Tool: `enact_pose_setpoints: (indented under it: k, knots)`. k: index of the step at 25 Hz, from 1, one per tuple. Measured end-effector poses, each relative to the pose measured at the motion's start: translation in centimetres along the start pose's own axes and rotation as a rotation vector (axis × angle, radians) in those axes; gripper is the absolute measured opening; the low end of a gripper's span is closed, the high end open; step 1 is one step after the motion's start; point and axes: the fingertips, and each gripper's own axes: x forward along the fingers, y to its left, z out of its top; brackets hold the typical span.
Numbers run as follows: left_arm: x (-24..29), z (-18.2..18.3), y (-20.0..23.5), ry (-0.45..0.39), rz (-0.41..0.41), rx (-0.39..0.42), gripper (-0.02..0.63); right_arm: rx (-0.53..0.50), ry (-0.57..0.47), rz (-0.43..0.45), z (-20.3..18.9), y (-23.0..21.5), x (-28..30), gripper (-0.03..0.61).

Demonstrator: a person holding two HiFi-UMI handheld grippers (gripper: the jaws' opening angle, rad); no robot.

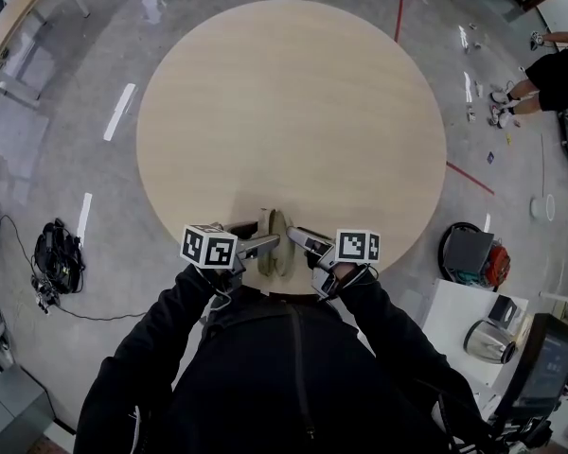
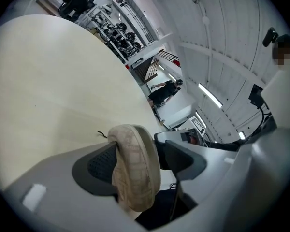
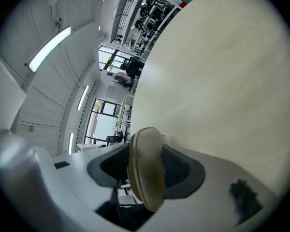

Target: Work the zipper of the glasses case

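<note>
Beige round worktop (image 1: pixel 293 93) holds a tan glasses case (image 1: pixel 276 253), standing on its edge at the near rim. The right gripper (image 3: pixel 145 170) squeezes one end. The left gripper (image 2: pixel 150 161) sits loosely around the other end, with one pad touching.

- I see the glasses case (image 1: pixel 276 225) as beige, with a faint woven check.
- The table (image 1: pixel 293 102) is pale wood grain.
- The pads (image 2: pixel 99 164) are dark grey and dotted; the marker cubes (image 1: pixel 209 246) are white with black squares.
- The sleeves (image 1: pixel 133 376) are black.
</note>
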Motion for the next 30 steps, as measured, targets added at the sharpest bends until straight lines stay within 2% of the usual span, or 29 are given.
enact_pose_setpoints:
  k: [6, 9, 14, 20, 24, 30]
  knots:
    - [0.9, -0.5, -0.5, 0.069, 0.02, 0.095, 0.378, 0.009, 0.009, 0.048, -0.6, 1.1, 0.7, 0.215]
    - [1.1, -1.1, -0.6, 0.107, 0.036, 0.144, 0.381, 0.009, 0.018, 0.046, -1.0, 1.0, 0.8, 0.215]
    - [2.0, -2.7, -1.0, 0.193, 0.059, 0.269, 0.437, -0.002, 0.046, 0.063, -1.6, 1.5, 1.0, 0.216]
    - [2.7, -3.4, 1.0, 0.271, 0.176, 0.344, 0.437, -0.035, 0.082, 0.087, -2.0, 2.7, 1.8, 0.215]
    - [2.9, -3.4, 2.5, 0.265, 0.249, 0.333, 0.424, -0.075, 0.105, 0.093, -2.3, 3.5, 2.4, 0.216]
    - [1.9, -3.2, 2.7, 0.19, 0.196, 0.205, 0.39, -0.162, 0.112, 0.15, -2.4, 5.3, 2.2, 0.215]
